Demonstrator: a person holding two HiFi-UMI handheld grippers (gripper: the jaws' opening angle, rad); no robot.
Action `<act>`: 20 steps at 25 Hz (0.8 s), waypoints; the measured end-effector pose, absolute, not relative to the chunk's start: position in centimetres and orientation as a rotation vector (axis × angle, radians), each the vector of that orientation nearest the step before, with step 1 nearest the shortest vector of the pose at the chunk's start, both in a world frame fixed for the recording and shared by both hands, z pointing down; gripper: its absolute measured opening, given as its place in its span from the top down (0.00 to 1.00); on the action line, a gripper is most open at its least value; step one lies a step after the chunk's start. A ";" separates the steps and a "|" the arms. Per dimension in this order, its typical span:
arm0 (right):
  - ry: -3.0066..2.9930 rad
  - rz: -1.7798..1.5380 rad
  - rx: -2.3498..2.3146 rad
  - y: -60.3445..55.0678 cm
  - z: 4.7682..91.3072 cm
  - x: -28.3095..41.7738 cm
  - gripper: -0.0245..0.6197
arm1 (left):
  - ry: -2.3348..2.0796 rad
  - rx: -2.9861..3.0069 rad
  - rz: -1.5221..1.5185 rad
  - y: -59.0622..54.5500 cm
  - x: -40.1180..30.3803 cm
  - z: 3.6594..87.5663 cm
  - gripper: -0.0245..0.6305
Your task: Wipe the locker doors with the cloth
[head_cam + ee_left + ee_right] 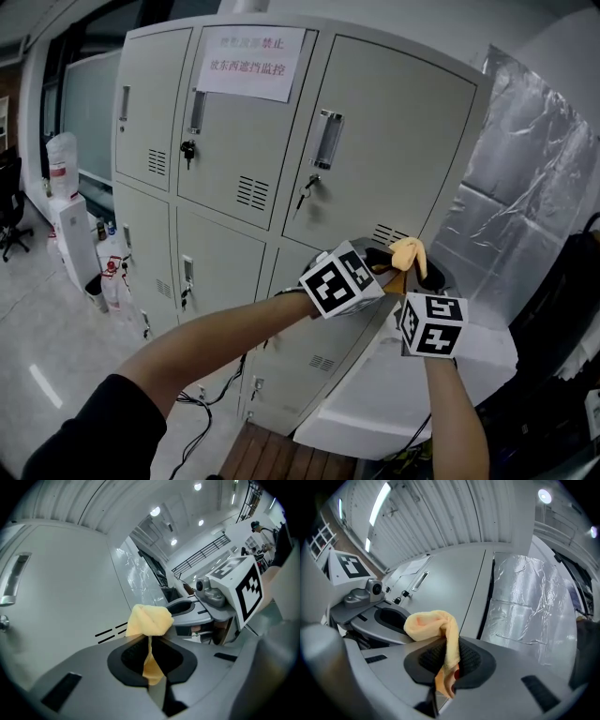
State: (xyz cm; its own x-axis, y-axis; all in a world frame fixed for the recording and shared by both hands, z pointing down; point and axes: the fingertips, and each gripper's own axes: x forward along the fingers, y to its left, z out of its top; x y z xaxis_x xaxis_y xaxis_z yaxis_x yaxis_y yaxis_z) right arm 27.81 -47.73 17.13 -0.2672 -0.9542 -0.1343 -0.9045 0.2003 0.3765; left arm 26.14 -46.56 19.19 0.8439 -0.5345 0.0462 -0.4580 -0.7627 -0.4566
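Pinches the yellow cloth (410, 251) with both tools at once. Left gripper (151, 651): clenched on a thin hanging strip of it, with the bunched remainder just past the jaw tips. Right gripper (447, 656): clenched likewise on another fold, with the lump drooping toward the left tool. Holds both tools side by side, marker cubes (342, 279) toward the head camera, jaws aimed at the grey locker bank (225, 244). Sets the cloth right in front of the upper right locker door (394, 141), at its lower edge, just beside the vent slots (388, 233); cannot tell whether pressed against the metal. Higher on the same door: a recessed handle (326, 139) and a key (306, 190) in the lock. On the middle upper door: a taped paper notice (248, 62). Right of the lockers: a silvery plastic sheet (534, 178).
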 end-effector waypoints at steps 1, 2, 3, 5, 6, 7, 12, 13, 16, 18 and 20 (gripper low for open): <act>-2.378 -0.576 1.798 -47.2 17.0 27.5 0.86 | 0.715 -2.586 -0.224 -46.0 25.7 19.0 0.91; -2.426 -0.567 1.782 -46.5 16.7 27.2 0.86 | 0.700 -2.584 -0.200 -45.3 25.2 18.7 0.91; -2.471 -0.560 1.771 -45.8 16.5 26.9 0.86 | 0.689 -2.582 -0.171 -44.6 24.7 18.4 0.91; -2.534 -0.566 1.759 -44.3 16.4 26.6 0.86 | 0.680 -2.589 -0.094 -42.9 23.6 18.0 0.91; -2.552 -0.578 1.751 -43.4 16.7 26.4 0.86 | 0.684 -2.598 -0.054 -42.0 23.0 18.2 0.91; -2.568 -0.585 1.737 -42.6 17.2 26.1 0.86 | 0.692 -2.606 -0.021 -41.1 22.5 18.6 0.91; -2.674 -0.458 1.639 -39.4 21.7 25.4 0.86 | 0.759 -2.656 0.028 -37.8 21.9 23.6 0.91; -2.698 -0.412 1.615 -38.9 22.7 25.4 0.86 | 0.775 -2.666 0.027 -37.2 22.0 24.7 0.91; -2.755 -0.307 1.545 -37.5 25.9 25.4 0.86 | 0.834 -2.696 0.019 -35.7 22.1 27.7 0.91; -2.765 -0.275 1.525 -36.9 27.8 25.6 0.86 | 0.864 -2.718 0.009 -34.8 22.0 29.6 0.91; -2.777 -0.216 1.519 -36.2 29.6 25.7 0.86 | 0.856 -2.764 0.005 -33.8 21.9 31.2 0.90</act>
State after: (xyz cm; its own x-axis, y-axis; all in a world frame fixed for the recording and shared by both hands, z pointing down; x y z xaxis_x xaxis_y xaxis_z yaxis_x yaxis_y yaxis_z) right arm 25.71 -36.20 29.61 -0.5409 -0.8359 -0.0926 -0.8402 0.5321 0.1044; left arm 21.90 -33.84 31.23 0.8276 -0.5562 -0.0758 -0.5571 -0.7970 -0.2334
